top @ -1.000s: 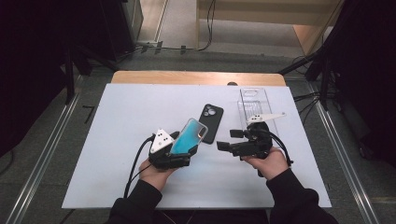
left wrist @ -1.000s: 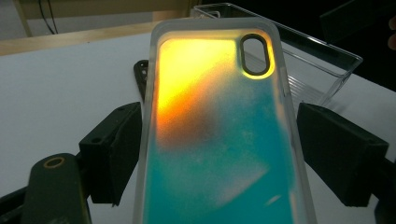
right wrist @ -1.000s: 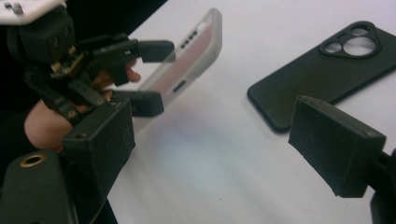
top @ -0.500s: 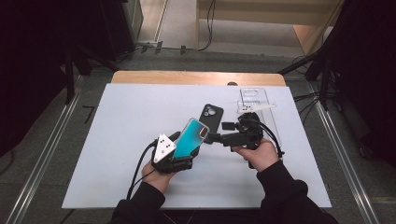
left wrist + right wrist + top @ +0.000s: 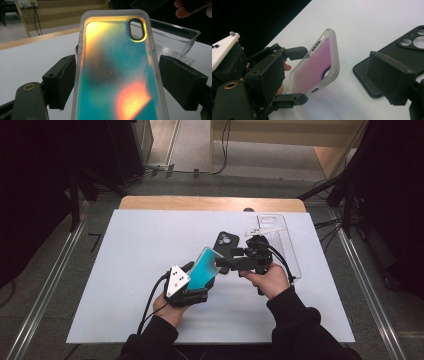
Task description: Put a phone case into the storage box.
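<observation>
An iridescent teal phone case point(image 5: 202, 265) is held tilted above the table, and my left gripper point(image 5: 197, 280) is shut on its long edges. In the left gripper view both pads point(image 5: 61, 80) press the case point(image 5: 117, 50) from the sides, its camera cutout pointing away. My right gripper point(image 5: 227, 260) points left at the case's far end and stands open. In the right gripper view its jaws point(image 5: 329, 67) frame the case point(image 5: 317, 67), which looks pink here. No right pad touches the case.
A black phone point(image 5: 226, 241) point(image 5: 402, 50) lies camera side up on the white table top point(image 5: 125, 270), just behind the two grippers. A clear plastic case point(image 5: 277, 237) point(image 5: 172, 35) lies at the back right. Dark floor and metal rails surround the table.
My right gripper has moved left and slightly away from the person, up to the far end of the teal case. The left gripper and the case have hardly moved.
</observation>
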{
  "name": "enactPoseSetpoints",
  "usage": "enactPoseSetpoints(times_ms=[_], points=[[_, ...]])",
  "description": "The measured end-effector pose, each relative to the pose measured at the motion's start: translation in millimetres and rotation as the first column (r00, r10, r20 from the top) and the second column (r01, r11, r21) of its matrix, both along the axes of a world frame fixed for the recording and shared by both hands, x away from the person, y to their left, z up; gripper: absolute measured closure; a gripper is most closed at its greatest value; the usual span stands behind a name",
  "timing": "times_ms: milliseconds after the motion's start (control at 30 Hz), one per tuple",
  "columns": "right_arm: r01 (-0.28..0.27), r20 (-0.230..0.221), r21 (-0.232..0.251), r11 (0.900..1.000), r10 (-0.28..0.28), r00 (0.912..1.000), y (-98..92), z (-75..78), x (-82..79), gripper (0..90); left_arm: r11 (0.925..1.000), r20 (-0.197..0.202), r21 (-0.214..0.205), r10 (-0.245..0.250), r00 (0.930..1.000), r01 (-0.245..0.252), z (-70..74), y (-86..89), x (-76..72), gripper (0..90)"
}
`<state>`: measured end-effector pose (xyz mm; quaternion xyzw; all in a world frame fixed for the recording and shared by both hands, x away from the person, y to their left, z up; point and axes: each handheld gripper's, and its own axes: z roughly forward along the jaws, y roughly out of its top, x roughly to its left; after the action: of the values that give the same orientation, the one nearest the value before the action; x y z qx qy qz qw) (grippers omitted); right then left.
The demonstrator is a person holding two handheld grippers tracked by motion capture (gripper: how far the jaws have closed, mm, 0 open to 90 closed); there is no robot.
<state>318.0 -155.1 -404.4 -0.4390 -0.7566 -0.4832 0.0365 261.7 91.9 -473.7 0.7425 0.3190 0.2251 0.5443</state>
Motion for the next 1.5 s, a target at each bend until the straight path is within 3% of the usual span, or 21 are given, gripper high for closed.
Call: enactPoseSetpoints(times_ms=[133, 267, 367, 433, 533, 667, 800, 1067, 1267, 1333, 1500], points=[[-0.001, -0.015, -0.006, 1.0, 0.001, 0.9999, 4.1, -4.2, 3.8, 13.2, 0.9999, -0.002, -0.014, 0.003, 1.0, -0.003, 1.4, 0.4, -0.4, 17.3], [-0.006, -0.036, 0.002, 1.0, 0.006, 0.9993, 7.3, -7.6, 7.6, 21.5, 0.9997, 0.005, -0.025, 0.007, 1.0, -0.007, 1.7, 0.2, -1.1, 17.3], [-0.021, -0.052, 0.008, 0.9997, 0.021, 0.9984, 9.8, -8.8, 9.7, 35.4, 0.9995, 0.008, -0.03, 0.005, 1.0, -0.005, 1.9, -0.4, -2.3, 17.3], [-0.016, -0.113, 0.036, 0.9992, 0.02, 0.9934, 10.0, -8.6, 11.3, 48.0, 0.9994, 0.009, -0.034, 0.006, 0.9999, -0.006, 2.1, -0.8, -3.1, 17.3], [-0.005, -0.168, 0.051, 0.9987, 0.013, 0.9857, 9.8, -7.0, 12.9, 62.1, 0.9991, 0.01, -0.041, -0.001, 1.0, 0.002, 2.4, -1.6, -4.2, 17.3], [-0.005, -0.166, 0.083, 0.9966, 0.019, 0.9859, 7.7, -5.0, 12.1, 74.3, 0.9982, 0.015, -0.06, -0.001, 0.9999, 0.002, 3.7, -1.6, -5.8, 17.3], [0.001, -0.179, 0.111, 0.9939, 0.019, 0.9837, 5.6, -3.8, 11.7, 75.7, 0.9978, 0.026, -0.066, -0.003, 0.9997, 0.005, 4.2, -1.5, -6.3, 17.3], [0.01, -0.197, 0.118, 0.993, 0.013, 0.9804, 3.8, -4.6, 12.3, 76.6, 0.9985, 0.026, -0.051, -0.017, 0.9995, 0.019, 4.4, -1.7, -4.6, 17.1], [-0.001, -0.191, 0.109, 0.994, 0.022, 0.9814, 5.8, -2.7, 10.4, 77.0, 0.9974, -0.04, -0.057, -0.045, 0.9982, 0.043, 7.0, -2.3, -1.7, 15.5], [0.0, -0.178, 0.088, 0.9961, 0.015, 0.984, 6.1, -1.5, 9.8, 77.1, 0.997, -0.086, -0.056, -0.058, 0.9946, 0.054, 8.0, -2.1, 0.7, 13.8], [0.013, -0.15, 0.058, 0.9983, -0.004, 0.9887, 3.6, 1.2, 9.0, 77.1, 0.9971, -0.14, -0.042, -0.069, 0.9878, 0.063, 11.9, -1.2, 3.8, 13.8]])
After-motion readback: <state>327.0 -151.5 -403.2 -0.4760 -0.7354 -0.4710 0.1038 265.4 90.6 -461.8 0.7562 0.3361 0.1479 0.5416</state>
